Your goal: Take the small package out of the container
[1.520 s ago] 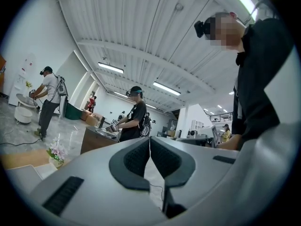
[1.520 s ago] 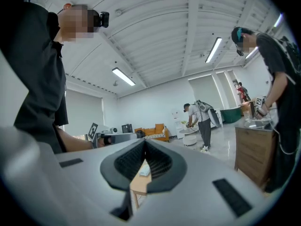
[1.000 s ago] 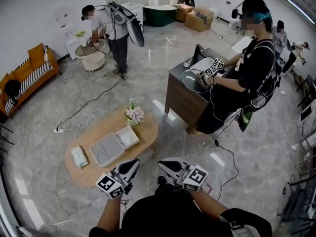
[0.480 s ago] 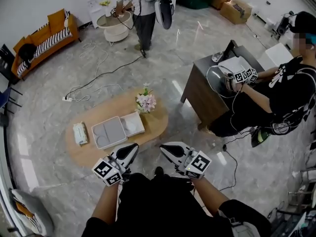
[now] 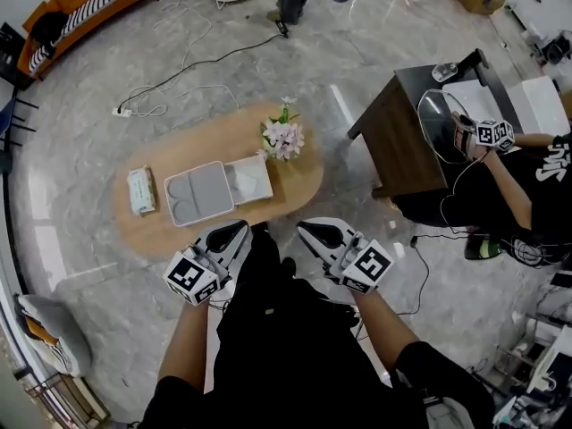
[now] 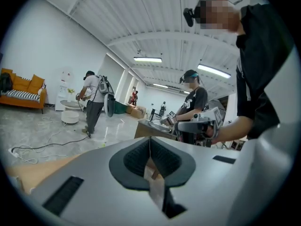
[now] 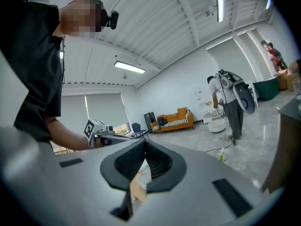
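Two claws, both pressed together on nothing: left gripper (image 5: 238,231) and right gripper (image 5: 310,229), low by the near edge of an oval wooden table (image 5: 161,235). Small package (image 5: 141,190) flat on the tabletop, just left of the container (image 5: 198,195) and outside it: oblong, pale, soft-looking wrapper, greenish middle, print too small to read. Container rectangular with rounded corners and a smooth grey top, white tray (image 5: 248,179) right beside it. Pink-white flowers (image 5: 284,137) behind. Black-and-white square markers on both gripper cubes.
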### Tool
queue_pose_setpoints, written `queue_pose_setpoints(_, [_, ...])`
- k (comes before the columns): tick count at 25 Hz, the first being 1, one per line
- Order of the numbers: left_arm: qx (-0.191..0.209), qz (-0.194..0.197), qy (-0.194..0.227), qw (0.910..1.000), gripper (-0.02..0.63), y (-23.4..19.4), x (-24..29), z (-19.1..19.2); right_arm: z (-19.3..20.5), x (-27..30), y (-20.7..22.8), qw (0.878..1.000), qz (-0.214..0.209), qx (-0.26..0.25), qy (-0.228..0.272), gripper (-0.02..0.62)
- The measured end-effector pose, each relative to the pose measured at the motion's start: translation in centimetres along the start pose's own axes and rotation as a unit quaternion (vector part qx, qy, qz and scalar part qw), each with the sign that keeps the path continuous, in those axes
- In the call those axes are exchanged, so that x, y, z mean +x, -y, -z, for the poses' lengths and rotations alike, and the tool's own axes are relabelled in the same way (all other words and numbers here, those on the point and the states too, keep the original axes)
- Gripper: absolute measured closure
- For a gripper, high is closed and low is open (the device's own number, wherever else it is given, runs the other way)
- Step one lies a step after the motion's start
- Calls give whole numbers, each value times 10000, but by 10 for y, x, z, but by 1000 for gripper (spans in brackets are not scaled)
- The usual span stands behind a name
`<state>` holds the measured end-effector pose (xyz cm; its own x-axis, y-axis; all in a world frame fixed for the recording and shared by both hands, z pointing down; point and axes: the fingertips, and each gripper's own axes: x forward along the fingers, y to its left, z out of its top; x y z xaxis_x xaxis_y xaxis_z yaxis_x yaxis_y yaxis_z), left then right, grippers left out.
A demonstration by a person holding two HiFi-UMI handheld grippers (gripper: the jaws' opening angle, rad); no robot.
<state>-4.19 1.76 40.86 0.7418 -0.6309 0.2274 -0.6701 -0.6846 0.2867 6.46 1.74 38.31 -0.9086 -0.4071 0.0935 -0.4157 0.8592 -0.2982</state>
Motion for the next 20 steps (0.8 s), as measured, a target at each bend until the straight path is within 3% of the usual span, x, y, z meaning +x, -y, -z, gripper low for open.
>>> queue_pose_setpoints(11, [357, 229, -1065, 9934, 588, -137, 58, 63, 40, 91, 97, 9974, 167, 211, -668, 583])
queue_pose_setpoints(16, [858, 544, -1529, 9830, 586, -179, 86, 91, 61, 121, 139, 9953, 305, 193, -903, 583])
queue_pose_setpoints(20, [1037, 746, -1848, 9744, 584, -203, 101, 119, 82, 137, 162, 9934, 354, 80, -1092, 583])
